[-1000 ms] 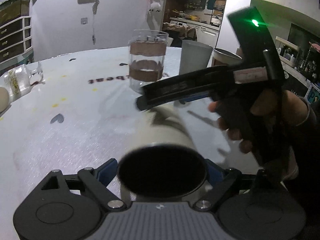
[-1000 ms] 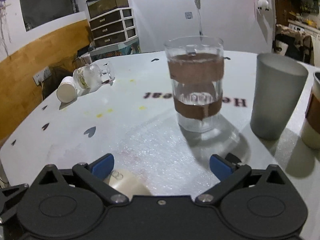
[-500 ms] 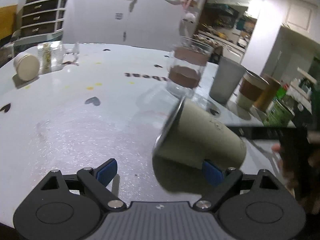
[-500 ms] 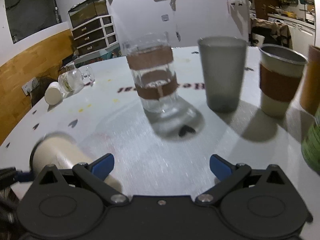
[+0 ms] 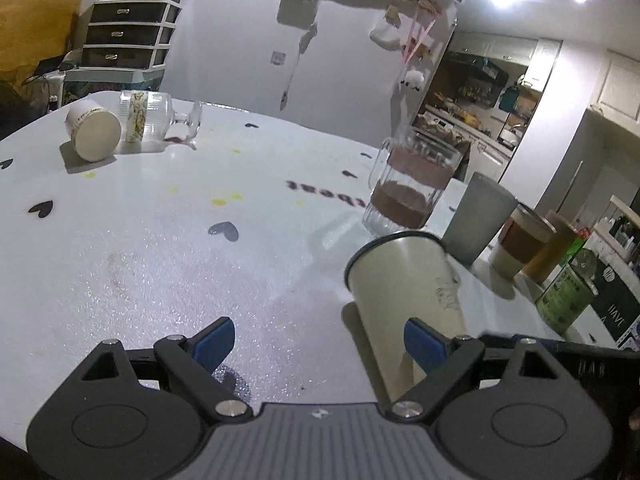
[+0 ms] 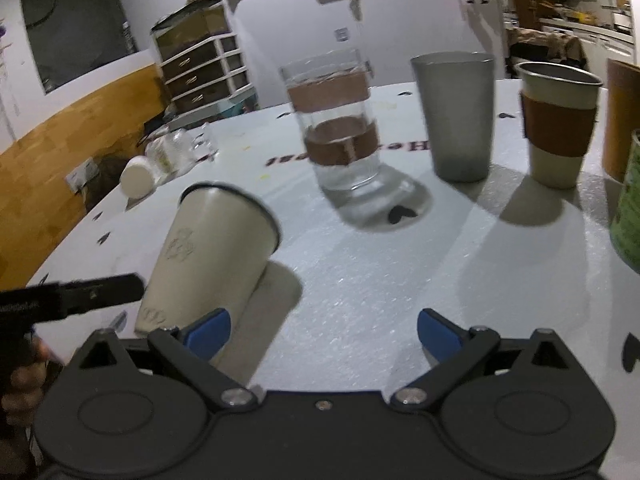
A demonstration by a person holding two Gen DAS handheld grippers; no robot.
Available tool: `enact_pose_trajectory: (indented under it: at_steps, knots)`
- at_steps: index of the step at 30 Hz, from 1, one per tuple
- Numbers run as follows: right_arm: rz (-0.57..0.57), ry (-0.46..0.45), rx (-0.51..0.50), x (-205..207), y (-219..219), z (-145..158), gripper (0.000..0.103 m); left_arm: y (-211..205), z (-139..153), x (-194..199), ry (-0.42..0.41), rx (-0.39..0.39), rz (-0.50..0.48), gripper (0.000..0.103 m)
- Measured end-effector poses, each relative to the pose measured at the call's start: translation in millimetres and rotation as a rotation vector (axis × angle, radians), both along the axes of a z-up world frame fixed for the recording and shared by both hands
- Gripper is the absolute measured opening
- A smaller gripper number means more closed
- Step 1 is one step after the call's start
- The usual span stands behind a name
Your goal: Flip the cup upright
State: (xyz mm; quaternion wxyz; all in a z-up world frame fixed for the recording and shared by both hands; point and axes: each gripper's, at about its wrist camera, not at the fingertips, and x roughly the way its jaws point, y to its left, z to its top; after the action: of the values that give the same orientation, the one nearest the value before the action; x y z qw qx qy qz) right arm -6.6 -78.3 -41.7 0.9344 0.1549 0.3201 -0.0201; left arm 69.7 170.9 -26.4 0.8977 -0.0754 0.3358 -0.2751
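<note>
The cream tapered cup with a dark metal rim (image 5: 404, 292) stands mouth up on the white foam-covered bench (image 5: 160, 264), but leans, base not clearly flat yet; near the bench's front edge, in front of the ribbed clear glass with brown bands (image 5: 408, 188). In the right wrist view the same cup (image 6: 212, 256) tilts toward the glass.

Left hand-held gripper (image 5: 316, 340): jaws wide, right blue pad just beside the cup's lower wall; contact cannot be told. Right hand-held gripper (image 6: 324, 332): jaws wide, empty, cup just off its left finger.

Judged step: settling the cup onto its base. To do it well, steady the lower wall, let the base seat flat, then back off straight without brushing the rim. Tip risk is toward the glass and the grey tumbler (image 5: 476, 228) behind.
</note>
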Motion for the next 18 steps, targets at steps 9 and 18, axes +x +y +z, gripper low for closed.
enact_pose_trajectory:
  at_steps: [9, 18]
  knots:
    - [0.106, 0.057, 0.343, 62.8, -24.9, 24.5, 0.099, -6.9, 4.0, -10.8, -0.006, -0.035, -0.060, 0.092]
    - [0.254, 0.196, 0.256, 116.8, 9.0, 25.5, 0.086, -21.4, 1.0, -12.8, 0.009, -0.043, -0.133, 0.091]
